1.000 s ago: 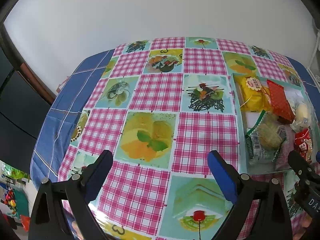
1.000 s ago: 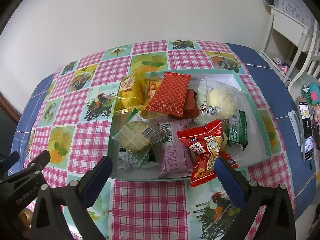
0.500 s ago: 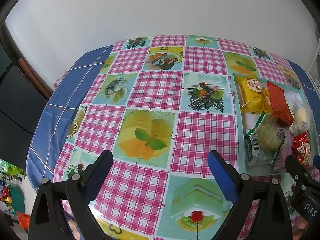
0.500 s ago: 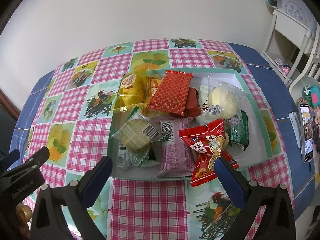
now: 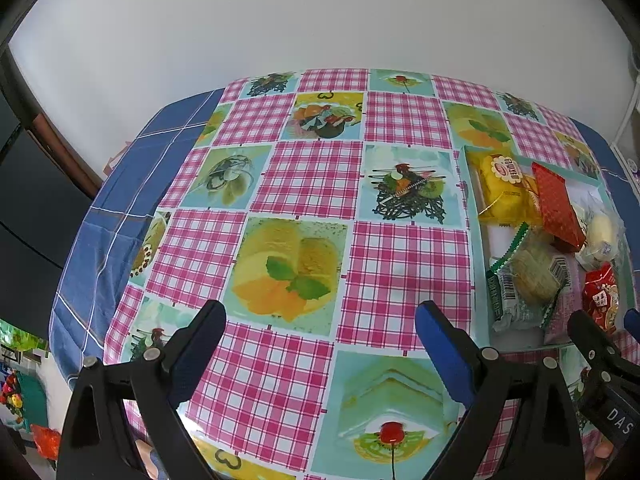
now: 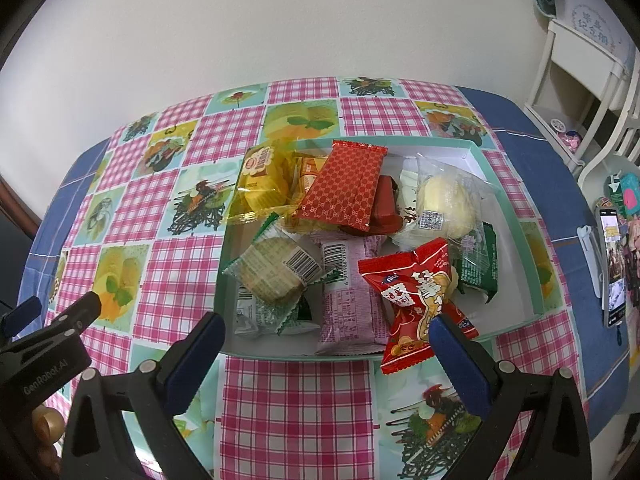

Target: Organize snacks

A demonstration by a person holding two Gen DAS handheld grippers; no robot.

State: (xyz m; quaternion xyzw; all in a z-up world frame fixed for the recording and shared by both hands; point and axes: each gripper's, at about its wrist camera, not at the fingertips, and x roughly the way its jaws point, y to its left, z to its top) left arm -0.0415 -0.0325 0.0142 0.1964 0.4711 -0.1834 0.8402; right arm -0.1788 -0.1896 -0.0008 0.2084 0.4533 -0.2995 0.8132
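plain white wall point(image 6: 280, 20), white shelf point(image 6: 580, 56)

You have bright, even, soft light in both views, with only faint shadows under the snack packets point(image 6: 352, 240) in the tray point(image 6: 516, 232) and mild glare on the glossy tablecloth point(image 5: 304, 184) near the bottom of the left view. The fisheye lenses bend the table edge and the wall point(image 5: 320, 12) into curves and darken the corners to black. Focus is sharp in the centre, softening slightly toward the rim.
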